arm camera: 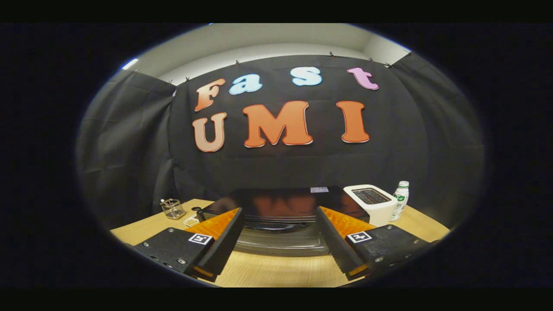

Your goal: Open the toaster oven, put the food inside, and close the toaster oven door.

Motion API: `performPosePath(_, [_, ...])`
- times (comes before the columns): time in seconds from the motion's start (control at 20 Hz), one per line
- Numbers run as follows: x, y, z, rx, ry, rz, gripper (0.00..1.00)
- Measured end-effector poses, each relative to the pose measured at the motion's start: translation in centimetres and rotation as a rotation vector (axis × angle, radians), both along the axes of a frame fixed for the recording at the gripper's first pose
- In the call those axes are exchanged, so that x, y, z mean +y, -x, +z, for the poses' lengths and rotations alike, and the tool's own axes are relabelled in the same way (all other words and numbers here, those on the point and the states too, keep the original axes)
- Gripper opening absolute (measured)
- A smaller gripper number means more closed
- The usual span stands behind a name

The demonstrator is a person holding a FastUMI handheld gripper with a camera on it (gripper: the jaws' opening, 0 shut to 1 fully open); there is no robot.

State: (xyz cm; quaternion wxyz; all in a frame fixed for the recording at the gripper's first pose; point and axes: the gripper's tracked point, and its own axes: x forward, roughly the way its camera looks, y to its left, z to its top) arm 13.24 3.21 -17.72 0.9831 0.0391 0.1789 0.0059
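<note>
I've got the tool (278, 242) low over the wooden worktop (276, 272), its fingers spread wide with nothing between them but bare air. Dead ahead, in the lower middle of the frame, sits the toaster oven (281, 205), a dark box with a glossy top, squared up to me. Its glass door (281, 242) fills the gap between my fingers, and the handle (276, 225) runs as a dark bar across the top of the door, side to side, level with the fingertips. That's the relation that matters: the handle's long axis lies crosswise to my approach, straight in front, so I reckon a forward push and a slight rise would bring the fingers onto it. The door looks closed to me, so opening is the step in hand.

To the right of the oven stands a white pop-up toaster (371, 203), and beside it a small white bottle (401, 199). Left of the oven, a small glass jar (173, 208) and a little dish (191, 221). Whether that dish carries the food I cannot tell.
</note>
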Motion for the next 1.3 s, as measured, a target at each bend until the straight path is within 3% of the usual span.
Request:
performPosePath(0.35, [0.5, -4.3, -2.6, 0.005, 0.066, -0.036, 0.97])
performPosePath(0.45, [1.0, -4.5, -4.5, 0.047, 0.074, -0.027, 0.98])
performPosePath(0.7, [1.6, -4.1, -4.4, -0.007, 0.082, -0.014, 0.98])
performPosePath(1.05, [2.4, 0.0, -4.0, -0.023, 0.022, 0.053, 0.91])
performPosePath(1.3, [3.8, 5.3, -6.5, 0.128, -0.050, 0.138, 0.90])
